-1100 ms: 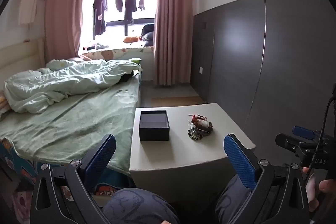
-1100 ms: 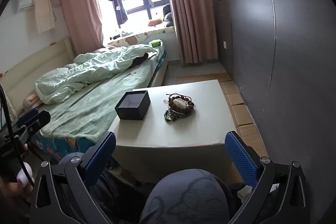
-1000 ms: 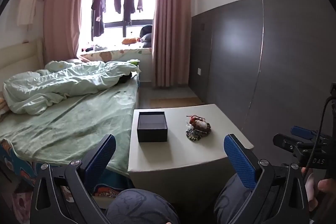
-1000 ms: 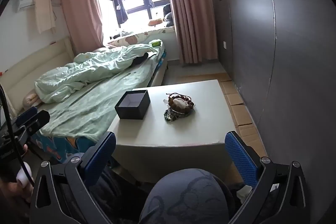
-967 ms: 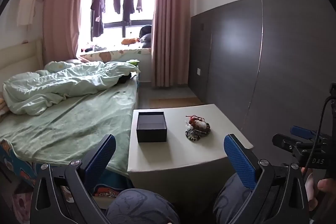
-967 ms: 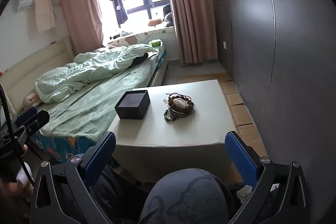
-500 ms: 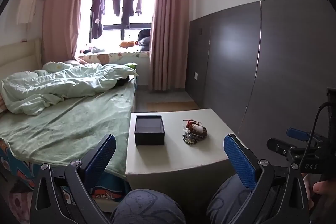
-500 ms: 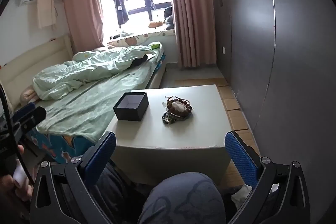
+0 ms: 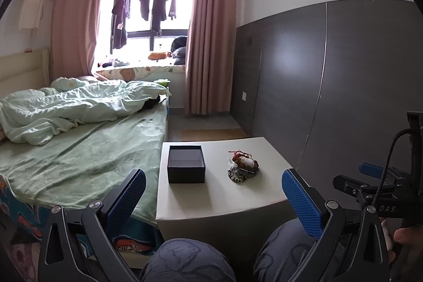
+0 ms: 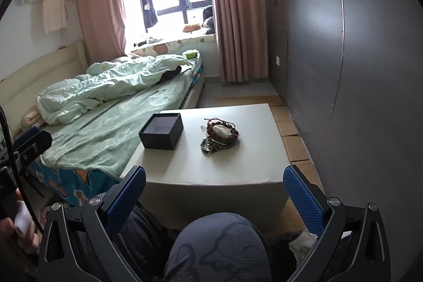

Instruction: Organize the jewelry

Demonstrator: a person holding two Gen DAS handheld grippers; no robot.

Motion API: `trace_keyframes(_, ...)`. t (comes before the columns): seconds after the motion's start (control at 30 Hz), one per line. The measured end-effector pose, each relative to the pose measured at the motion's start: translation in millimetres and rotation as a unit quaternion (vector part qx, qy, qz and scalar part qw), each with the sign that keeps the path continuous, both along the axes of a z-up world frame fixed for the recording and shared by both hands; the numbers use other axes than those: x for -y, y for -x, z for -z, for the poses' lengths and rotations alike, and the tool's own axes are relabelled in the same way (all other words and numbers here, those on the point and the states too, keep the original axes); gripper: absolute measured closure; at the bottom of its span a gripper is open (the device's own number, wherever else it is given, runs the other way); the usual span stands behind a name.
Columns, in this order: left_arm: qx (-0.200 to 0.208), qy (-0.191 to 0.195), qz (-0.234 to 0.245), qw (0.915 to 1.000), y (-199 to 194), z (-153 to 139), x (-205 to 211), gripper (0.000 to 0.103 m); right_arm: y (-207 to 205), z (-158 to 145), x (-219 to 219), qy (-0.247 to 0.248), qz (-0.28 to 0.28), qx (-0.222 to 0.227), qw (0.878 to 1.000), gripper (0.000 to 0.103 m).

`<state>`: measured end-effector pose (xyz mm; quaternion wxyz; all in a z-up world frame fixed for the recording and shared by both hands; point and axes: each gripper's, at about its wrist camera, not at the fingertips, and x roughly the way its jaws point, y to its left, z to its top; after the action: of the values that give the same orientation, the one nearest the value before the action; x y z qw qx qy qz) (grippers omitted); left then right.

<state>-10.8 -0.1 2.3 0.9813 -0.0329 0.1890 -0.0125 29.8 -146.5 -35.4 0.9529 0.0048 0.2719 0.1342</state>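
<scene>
Low pale surface (image 9: 211, 192) sits beside the bed (image 9: 79, 155), w/ a dark grey wall panel (image 9: 343, 86) on its other side. On it: a black box (image 9: 186, 167), lid off, interior bare, toward the bed side; a heap of jewelry (image 9: 243, 167), beaded bracelets piled w/ something pale in the middle, lies near the box but apart from it, toward the wall side. In the right wrist view the box (image 10: 161, 131) and jewelry (image 10: 220, 135) sit the same way, both well short of the fingers. Left hand-held gripper (image 9: 214, 200) hangs over the person's knees (image 9: 190, 258), blue-padded fingers spread wide, nothing between them. Right hand-held gripper (image 10: 214, 197) likewise: spread wide, holding nothing, short of the surface's near edge. Pale green duvet (image 9: 74, 107) is rumpled on the bed; pink curtains (image 9: 208, 44) frame the window, clothes (image 9: 148, 4) hanging in it.
</scene>
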Motion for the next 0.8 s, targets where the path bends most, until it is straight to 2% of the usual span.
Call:
trace_keyframes(0.2,0.014,0.001,0.002,0.9999,6,-3,-1,0.0,1,1,0,0.006,0.005,0.001,1.0,0.0)
trace_keyframes(0.8,0.019,0.01,0.003,0.9998,12,2,-4,0.0,5,1,1,0.008,0.012,0.006,1.0,0.0)
